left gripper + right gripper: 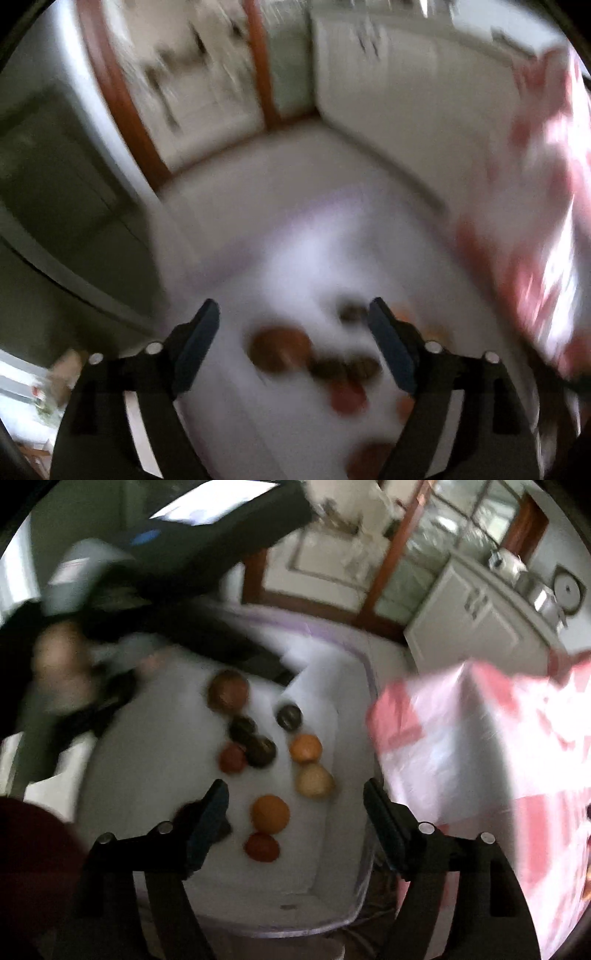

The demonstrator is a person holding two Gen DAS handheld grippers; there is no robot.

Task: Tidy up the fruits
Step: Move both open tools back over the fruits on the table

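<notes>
A clear plastic bin (365, 664) with a white floor holds several fruits. Among them are a brown round one (228, 691), dark ones (260, 751), two oranges (270, 812), a pale yellow one (314, 781) and red ones (261, 846). My right gripper (295, 788) hangs open above the bin, holding nothing. In the blurred left wrist view my left gripper (292, 306) is open and holds nothing, above the brown fruit (279, 349) and dark fruits (347, 367). Its dark fingers (255, 657) reach over the bin's far left, held by a hand (59, 661).
A table with a pink and white checked cloth (480, 757) stands right of the bin and shows again as the cloth (546, 221). White cabinets (476, 616) and a wood-framed glass door (406, 554) lie beyond. A dark red sleeve (33, 867) fills the lower left.
</notes>
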